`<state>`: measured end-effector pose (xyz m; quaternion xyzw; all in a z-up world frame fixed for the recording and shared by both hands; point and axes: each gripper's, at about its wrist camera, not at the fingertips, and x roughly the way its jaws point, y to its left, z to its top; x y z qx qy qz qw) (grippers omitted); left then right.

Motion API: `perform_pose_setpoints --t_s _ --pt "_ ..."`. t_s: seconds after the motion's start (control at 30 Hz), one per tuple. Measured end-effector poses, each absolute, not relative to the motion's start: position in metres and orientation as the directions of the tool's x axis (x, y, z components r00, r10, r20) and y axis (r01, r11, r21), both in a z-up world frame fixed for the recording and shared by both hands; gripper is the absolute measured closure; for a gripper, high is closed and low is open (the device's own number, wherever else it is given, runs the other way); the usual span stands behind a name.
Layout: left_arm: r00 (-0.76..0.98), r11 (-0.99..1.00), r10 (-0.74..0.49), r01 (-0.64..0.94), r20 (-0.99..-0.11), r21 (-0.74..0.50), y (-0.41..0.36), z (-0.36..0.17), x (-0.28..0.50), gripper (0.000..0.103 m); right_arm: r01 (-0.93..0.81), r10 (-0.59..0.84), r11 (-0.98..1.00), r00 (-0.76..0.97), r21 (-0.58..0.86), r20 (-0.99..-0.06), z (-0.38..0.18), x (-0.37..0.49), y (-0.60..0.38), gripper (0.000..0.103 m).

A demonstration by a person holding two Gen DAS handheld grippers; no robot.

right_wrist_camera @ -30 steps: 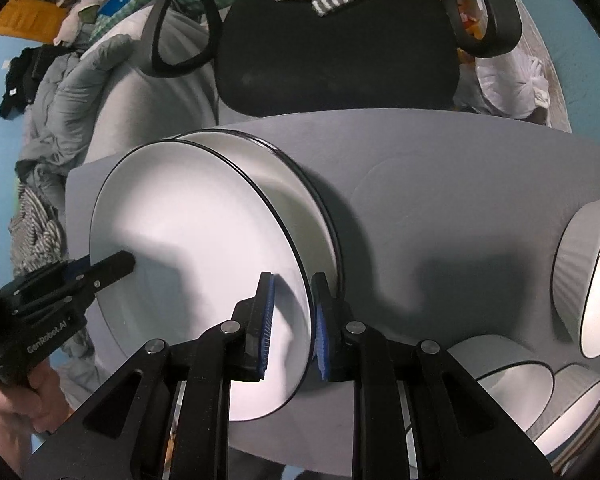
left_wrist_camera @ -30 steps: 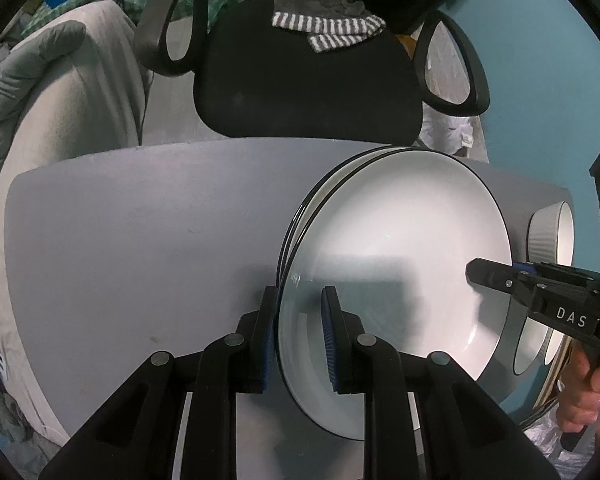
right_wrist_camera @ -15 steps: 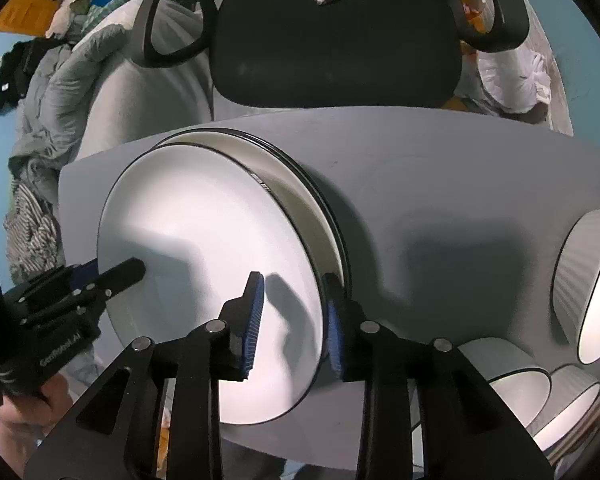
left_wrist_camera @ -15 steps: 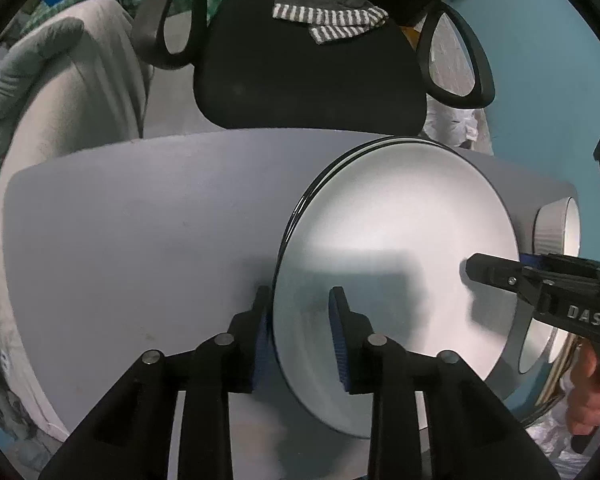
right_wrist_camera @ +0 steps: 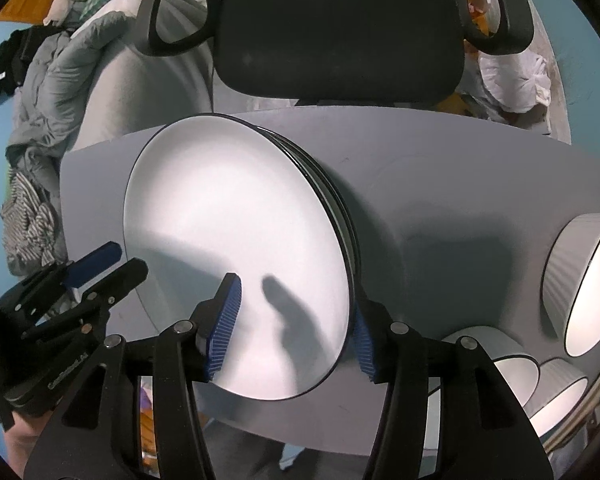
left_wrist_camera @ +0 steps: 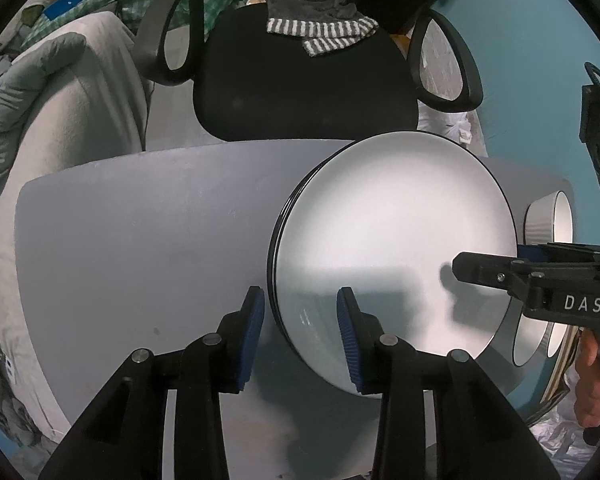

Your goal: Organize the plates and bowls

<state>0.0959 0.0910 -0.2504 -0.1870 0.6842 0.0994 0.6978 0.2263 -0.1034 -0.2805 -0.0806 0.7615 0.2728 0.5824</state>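
A stack of white plates with black rims (left_wrist_camera: pixel 392 240) lies on the grey table (left_wrist_camera: pixel 140 240); it also shows in the right wrist view (right_wrist_camera: pixel 236 232). My left gripper (left_wrist_camera: pixel 300 332) is open, its blue pads astride the stack's near-left rim without touching. My right gripper (right_wrist_camera: pixel 292 328) is open, its pads astride the stack's opposite rim. Each gripper shows in the other's view: the right one (left_wrist_camera: pixel 500 272) and the left one (right_wrist_camera: pixel 100 272).
Several white ribbed bowls (right_wrist_camera: pixel 580 280) stand at the table's right end, also seen in the left wrist view (left_wrist_camera: pixel 548 220). A black office chair (left_wrist_camera: pixel 308 80) with a striped cloth stands behind the table. A grey sofa (left_wrist_camera: pixel 60 100) is at the left.
Both grippers have opened and let go of the top plate. It now lies flat on the stack. Both grippers have drawn back a little.
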Motion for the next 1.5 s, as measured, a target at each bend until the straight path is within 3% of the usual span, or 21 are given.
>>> perform_pose_setpoints --t_s 0.13,0.33,0.67,0.93,1.5 --pt "0.057 0.904 -0.125 -0.404 -0.99 -0.138 0.088 -0.245 0.092 0.064 -0.464 0.151 0.846 -0.266 0.264 -0.952 -0.275 0.225 -0.104 0.042" --pt "0.083 0.893 -0.145 -0.418 -0.986 -0.166 0.084 -0.233 0.085 0.063 -0.496 0.15 0.83 -0.242 0.255 -0.959 -0.266 0.22 -0.104 0.042" --pt "0.167 0.899 -0.137 -0.393 -0.976 -0.193 0.068 -0.19 0.07 0.05 -0.587 0.115 0.794 -0.115 0.161 -0.987 -0.232 0.198 -0.116 0.04" --pt "0.208 0.933 -0.079 -0.329 -0.975 -0.146 0.044 -0.16 0.055 0.041 -0.57 0.153 0.81 -0.025 0.14 -0.988 -0.197 0.185 -0.143 0.032" --pt "0.216 0.971 -0.111 -0.183 -0.97 -0.151 -0.006 -0.132 0.043 0.034 -0.45 0.163 0.887 0.105 0.099 -0.981 -0.148 0.153 -0.215 0.031"
